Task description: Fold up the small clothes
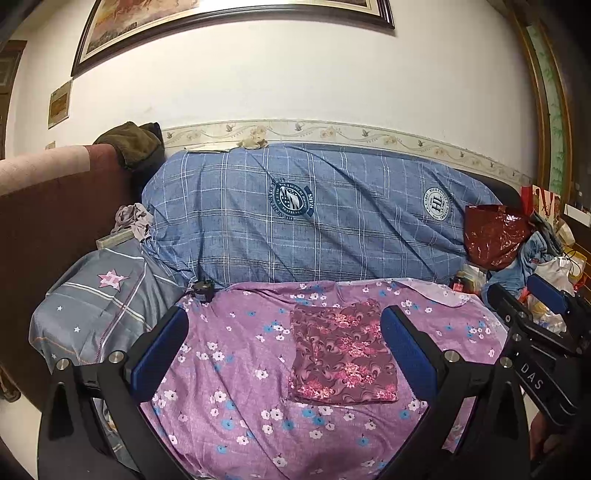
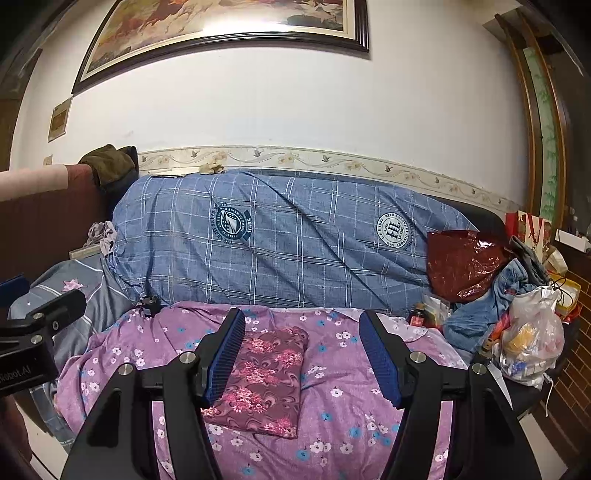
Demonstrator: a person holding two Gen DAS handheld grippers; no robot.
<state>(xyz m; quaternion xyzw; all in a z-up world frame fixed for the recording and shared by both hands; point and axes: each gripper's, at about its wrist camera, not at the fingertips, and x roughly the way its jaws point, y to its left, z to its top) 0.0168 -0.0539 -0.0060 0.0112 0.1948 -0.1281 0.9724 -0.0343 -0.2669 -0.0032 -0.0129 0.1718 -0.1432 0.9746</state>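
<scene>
Since the maroon floral garment (image 2: pixel 264 380) lies folded flat, both the left gripper (image 1: pixel 284 350) and right gripper (image 2: pixel 303 354) hover spread and empty, garment at eleven o'clock of right.

a lived-in room of a home. a sofa (image 1: pixel 55 206) stands against a white wall, draped with a blue checked sheet (image 1: pixel 295 229) and a purple flowered sheet (image 1: pixel 229 369). a large framed painting (image 2: pixel 221 33) hangs above a floral wallpaper border (image 2: pixel 295 158). a grey pillow (image 1: pixel 99 306) lies at one end; plastic bags (image 2: pixel 532 332), a red bag (image 2: pixel 461 266) and loose clothes (image 2: pixel 491 306) crowd the other.
</scene>
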